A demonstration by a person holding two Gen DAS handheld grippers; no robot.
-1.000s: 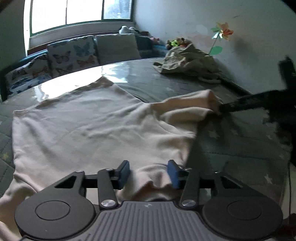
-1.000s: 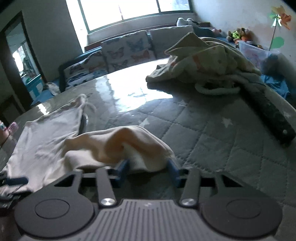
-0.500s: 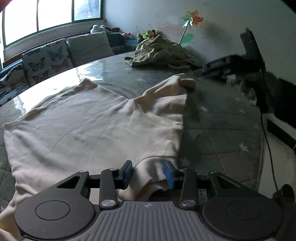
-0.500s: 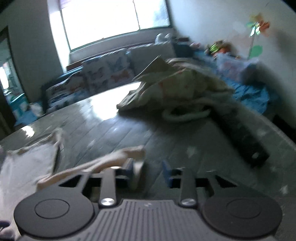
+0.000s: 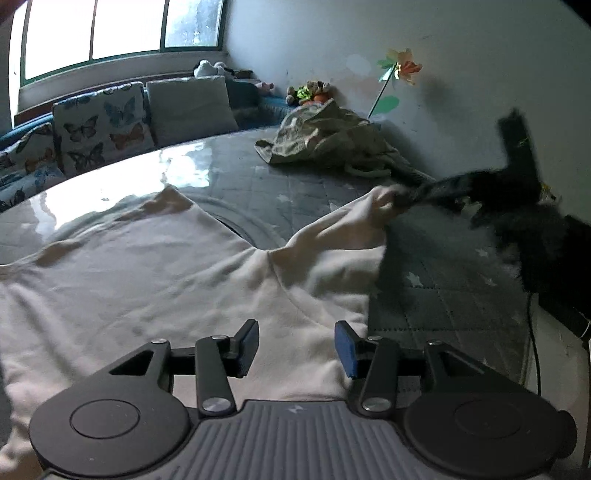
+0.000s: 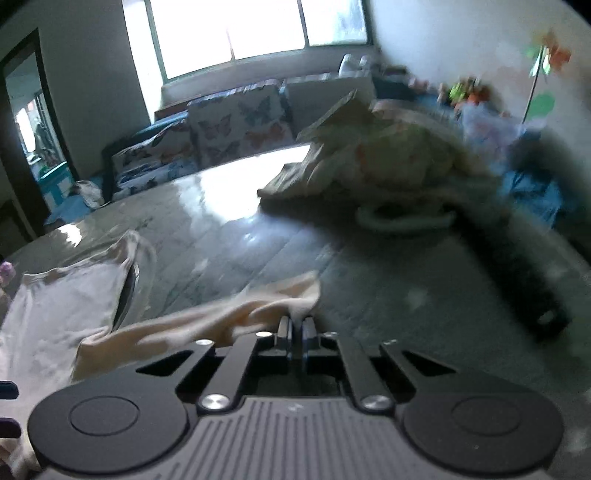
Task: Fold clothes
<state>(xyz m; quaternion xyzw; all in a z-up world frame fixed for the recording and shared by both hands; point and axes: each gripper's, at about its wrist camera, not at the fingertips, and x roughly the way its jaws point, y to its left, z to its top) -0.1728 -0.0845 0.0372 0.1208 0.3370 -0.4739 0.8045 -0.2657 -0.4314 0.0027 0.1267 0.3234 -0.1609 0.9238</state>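
Left gripper (image 5: 295, 345): jaws spread apart, gripping nothing. It sits at the bottom centre of the left wrist view, above the near edge of the cream shirt (image 5: 155, 280); the cloth shows in the gap between its blue pads (image 5: 248, 343).

Cream shirt: spread mostly flat across the left and centre of the left wrist view on the grey quilted table (image 5: 436, 295). One sleeve runs toward the right of the frame, lifted off the surface.

Right gripper (image 6: 295, 326): jaws pressed together on the sleeve end (image 6: 295, 299), at centre of the right wrist view. In the left wrist view it appears as a dark blurred shape at centre right, holding the sleeve tip.

Other items: a crumpled pile of patterned clothes (image 5: 332, 140) lies at the upper centre-right of the left wrist view, well apart from the shirt. A dark long object (image 6: 517, 277), too blurred to identify, lies on the table at the right of the right wrist view. Butterfly cushions (image 5: 99, 129) stand at upper left under the window (image 5: 122, 29).
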